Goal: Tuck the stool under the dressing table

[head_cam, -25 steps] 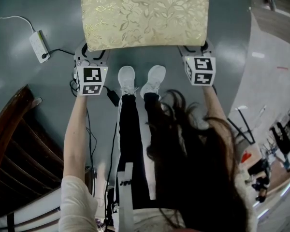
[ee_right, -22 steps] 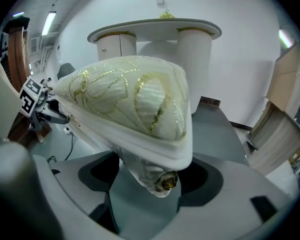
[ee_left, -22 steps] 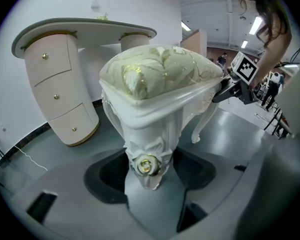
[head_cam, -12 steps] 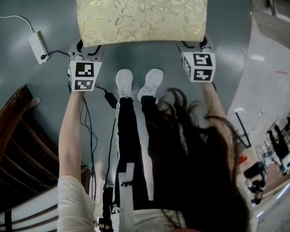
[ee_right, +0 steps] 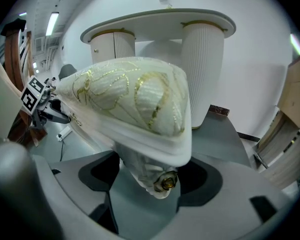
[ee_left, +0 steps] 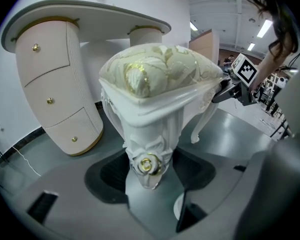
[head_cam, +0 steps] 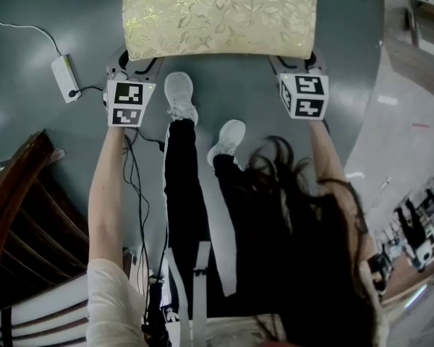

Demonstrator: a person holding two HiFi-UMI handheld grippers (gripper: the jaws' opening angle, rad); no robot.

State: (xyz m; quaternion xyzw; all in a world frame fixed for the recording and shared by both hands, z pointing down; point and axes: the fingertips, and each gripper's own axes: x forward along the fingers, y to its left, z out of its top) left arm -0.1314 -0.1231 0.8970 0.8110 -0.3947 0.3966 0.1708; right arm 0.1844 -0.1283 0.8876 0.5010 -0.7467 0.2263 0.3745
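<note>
The stool (head_cam: 218,14), white carved frame under a gold-patterned cushion, fills the top of the head view. My left gripper (head_cam: 134,66) grips its near left corner and my right gripper (head_cam: 295,63) its near right corner. In the left gripper view the jaws are shut on the carved leg top with a gold rosette (ee_left: 147,164). The right gripper view shows the same hold on the other leg top (ee_right: 162,180). Beyond the stool stands the white dressing table (ee_left: 65,26), with gold-knobbed drawers; its top and columns (ee_right: 162,21) show past the cushion.
A white power strip (head_cam: 65,76) with its cord lies on the grey floor to the left. Black cables (head_cam: 134,186) trail beside the person's legs. A dark wooden chair (head_cam: 18,223) stands at the lower left. Paler flooring (head_cam: 409,121) begins at the right.
One of the person's feet has stepped forward, close to the stool's near edge. Both grippers keep their hold on the stool's corners.
</note>
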